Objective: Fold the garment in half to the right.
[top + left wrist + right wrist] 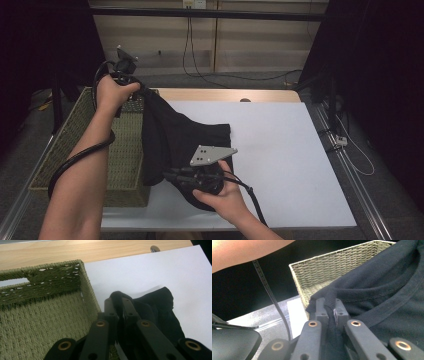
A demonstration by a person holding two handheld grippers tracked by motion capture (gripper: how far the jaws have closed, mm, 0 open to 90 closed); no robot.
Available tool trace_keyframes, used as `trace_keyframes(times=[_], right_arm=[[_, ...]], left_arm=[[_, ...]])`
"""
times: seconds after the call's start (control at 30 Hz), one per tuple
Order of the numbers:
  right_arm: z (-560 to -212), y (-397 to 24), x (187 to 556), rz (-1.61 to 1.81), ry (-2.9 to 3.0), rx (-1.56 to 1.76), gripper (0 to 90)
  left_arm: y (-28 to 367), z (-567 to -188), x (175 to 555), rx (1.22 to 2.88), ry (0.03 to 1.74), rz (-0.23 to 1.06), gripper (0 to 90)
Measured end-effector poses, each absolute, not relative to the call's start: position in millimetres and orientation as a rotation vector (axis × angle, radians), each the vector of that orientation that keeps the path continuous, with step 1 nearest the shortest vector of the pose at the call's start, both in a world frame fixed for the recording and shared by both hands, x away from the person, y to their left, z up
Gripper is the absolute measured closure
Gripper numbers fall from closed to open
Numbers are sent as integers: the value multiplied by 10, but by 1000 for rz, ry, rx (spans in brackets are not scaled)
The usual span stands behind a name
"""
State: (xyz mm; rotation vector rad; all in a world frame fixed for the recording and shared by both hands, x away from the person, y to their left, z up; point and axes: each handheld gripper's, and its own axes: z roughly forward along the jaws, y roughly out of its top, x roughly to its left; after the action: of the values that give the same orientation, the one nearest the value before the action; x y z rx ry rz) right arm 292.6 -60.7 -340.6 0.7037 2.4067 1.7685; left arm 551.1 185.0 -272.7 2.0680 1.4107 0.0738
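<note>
Covering most of the work surface, the white table top (280, 150) carries every other item. The green woven basket (120, 150) stands at its left edge, open side up; its inner wall and floor show in the left gripper view (37, 320).

The black garment (175, 140) is stretched between both grippers. It hangs from the raised left grip, over the right rim of the basket, and spreads onto the white surface beside the basket. A ribbed neckline with stitched seams shows in the right gripper view (387, 290).

The left gripper (131, 89) is held high above the basket's far right corner. Its jaws are clamped together on a fold of the garment (120, 300).

The right gripper (172, 176) lies low at the garment's near edge, its jaws pressed closed on a bunched hem (329, 300).
</note>
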Motion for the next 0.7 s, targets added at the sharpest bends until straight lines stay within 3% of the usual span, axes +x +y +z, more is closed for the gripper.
trace_keyframes(times=[0.7], right_arm=[[-3350, -606, 2906, 1805, 2389, 693, 866]], left_arm=[[1826, -2603, 5510, 2092, 1401, 69, 855]])
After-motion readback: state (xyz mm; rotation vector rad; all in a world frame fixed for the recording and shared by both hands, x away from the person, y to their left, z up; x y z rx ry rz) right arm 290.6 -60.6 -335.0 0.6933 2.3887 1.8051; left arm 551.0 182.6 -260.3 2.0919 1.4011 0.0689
